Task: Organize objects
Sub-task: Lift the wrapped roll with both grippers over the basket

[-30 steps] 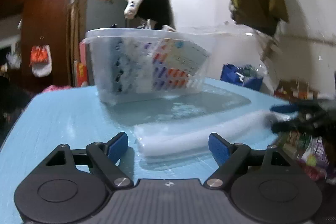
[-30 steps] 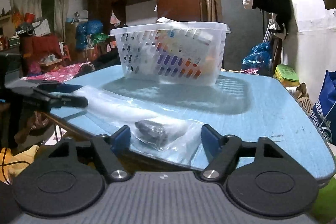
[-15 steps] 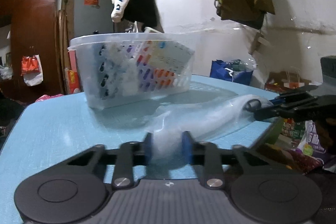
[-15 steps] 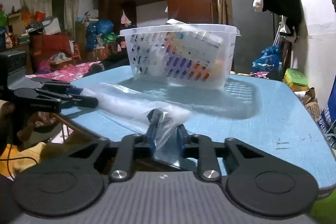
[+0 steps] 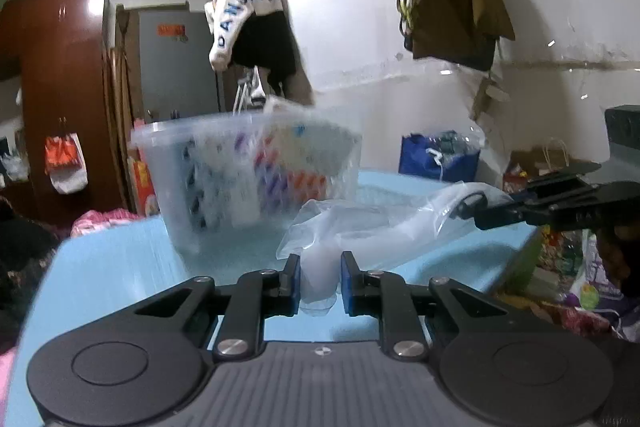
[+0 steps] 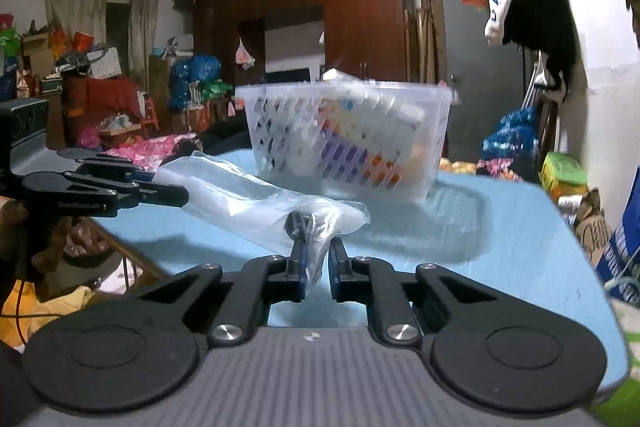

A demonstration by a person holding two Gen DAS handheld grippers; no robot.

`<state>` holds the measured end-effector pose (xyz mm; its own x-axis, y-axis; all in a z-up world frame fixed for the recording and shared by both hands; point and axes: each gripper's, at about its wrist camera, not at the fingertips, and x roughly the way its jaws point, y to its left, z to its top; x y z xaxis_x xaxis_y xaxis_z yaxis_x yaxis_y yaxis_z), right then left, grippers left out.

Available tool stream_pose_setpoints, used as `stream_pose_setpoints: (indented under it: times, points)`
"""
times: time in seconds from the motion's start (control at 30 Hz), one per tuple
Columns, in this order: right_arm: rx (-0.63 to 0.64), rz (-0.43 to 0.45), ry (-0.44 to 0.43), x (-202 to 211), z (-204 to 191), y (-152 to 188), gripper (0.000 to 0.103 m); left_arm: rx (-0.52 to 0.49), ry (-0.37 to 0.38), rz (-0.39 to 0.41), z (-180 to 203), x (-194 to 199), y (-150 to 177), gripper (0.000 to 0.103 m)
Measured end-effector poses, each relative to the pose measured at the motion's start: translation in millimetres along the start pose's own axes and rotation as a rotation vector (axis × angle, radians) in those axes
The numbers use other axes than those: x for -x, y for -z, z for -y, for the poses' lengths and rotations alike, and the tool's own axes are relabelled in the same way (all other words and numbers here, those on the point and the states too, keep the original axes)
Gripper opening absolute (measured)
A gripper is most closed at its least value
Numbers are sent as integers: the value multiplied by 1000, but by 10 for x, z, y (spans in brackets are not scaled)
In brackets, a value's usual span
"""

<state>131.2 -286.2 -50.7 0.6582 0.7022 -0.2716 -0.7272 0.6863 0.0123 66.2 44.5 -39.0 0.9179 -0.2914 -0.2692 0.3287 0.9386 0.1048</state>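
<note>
1. Your left gripper (image 5: 320, 277) has just clamped one end of the bag (image 5: 384, 223).
2. Your right gripper (image 6: 318, 263) has just pinched its other end.
3. The bag hangs above the table (image 6: 500, 243), near the basket (image 6: 348, 139).

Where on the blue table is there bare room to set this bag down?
Bare blue tabletop lies right of the clear perforated plastic basket, out to the table edge. Another strip lies left of the basket. The clear plastic bag crowds the middle in front of it.
</note>
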Motion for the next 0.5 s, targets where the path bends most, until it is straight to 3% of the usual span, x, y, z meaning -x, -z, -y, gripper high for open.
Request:
stream_pose_setpoints:
  times: [0.33, 0.5]
  points:
    - [45, 155, 41, -59, 315, -873, 10, -24, -41, 157, -64, -103, -894, 23]
    - [36, 168, 41, -338, 506, -1294, 10, -15, -87, 171, -255, -320, -1325, 23]
